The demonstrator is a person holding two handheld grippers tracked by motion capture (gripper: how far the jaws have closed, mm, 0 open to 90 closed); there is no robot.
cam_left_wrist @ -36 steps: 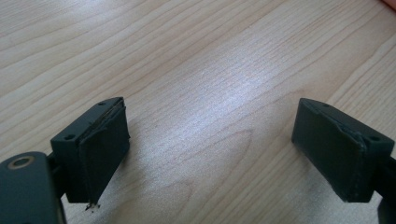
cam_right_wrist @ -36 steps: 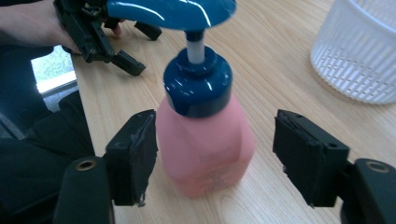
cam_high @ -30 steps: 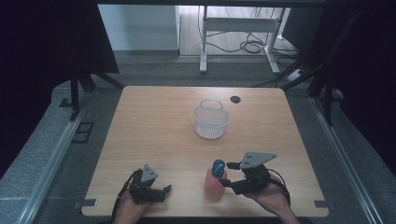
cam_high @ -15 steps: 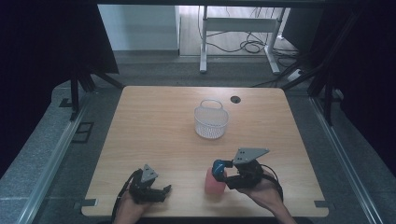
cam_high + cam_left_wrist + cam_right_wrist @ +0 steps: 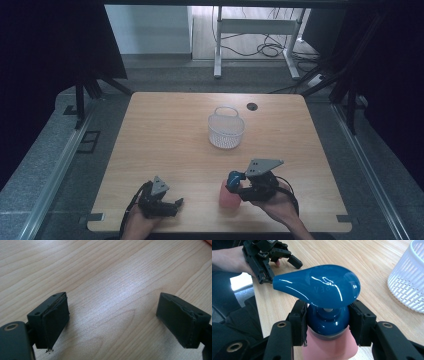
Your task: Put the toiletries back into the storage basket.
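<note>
Pump bottle [image 5: 328, 322], pink with blue cap, stands near the table's [image 5: 165, 130] front edge; right gripper [image 5: 328, 320] clamps its collar. Left gripper [image 5: 113, 320] rests wide, empty. Risk: top-heavy grip could tip it.

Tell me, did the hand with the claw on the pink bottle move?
Yes. The right gripper slid left toward the pink bottle, judged against the white basket, and now grips its blue collar.
</note>
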